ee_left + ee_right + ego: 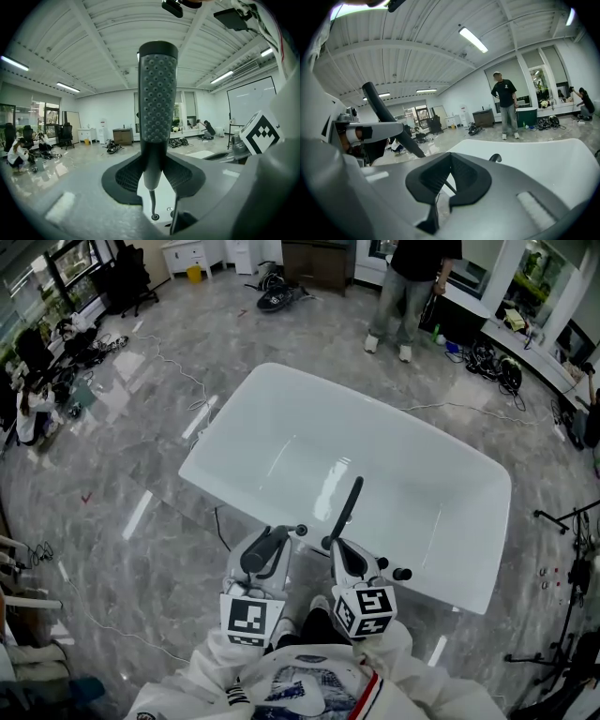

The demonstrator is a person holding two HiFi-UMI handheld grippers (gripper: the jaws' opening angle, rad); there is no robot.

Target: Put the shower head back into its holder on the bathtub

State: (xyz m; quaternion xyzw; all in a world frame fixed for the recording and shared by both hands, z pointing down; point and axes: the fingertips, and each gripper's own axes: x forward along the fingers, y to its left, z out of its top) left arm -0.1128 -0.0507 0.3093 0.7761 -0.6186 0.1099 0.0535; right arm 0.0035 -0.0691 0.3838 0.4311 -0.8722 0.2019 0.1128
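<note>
Over the near rim of the white bathtub (225, 423), the left gripper (153, 158) is clamped on the neck of the slim shower head (158, 93), holding it upright with its hose (151, 204) trailing below. Just beside it, the right gripper (450, 157) has its jaws together, empty.

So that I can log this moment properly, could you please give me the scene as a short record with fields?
setting: white bathtub on a grey floor
held object: shower head, upright
left gripper: jaws shut on the shower head's handle
right gripper: jaws together, nothing between them
hose: thin, runs down from the handle
bystander: person standing beyond the bathtub
task status: shower head not yet in its holder
</note>
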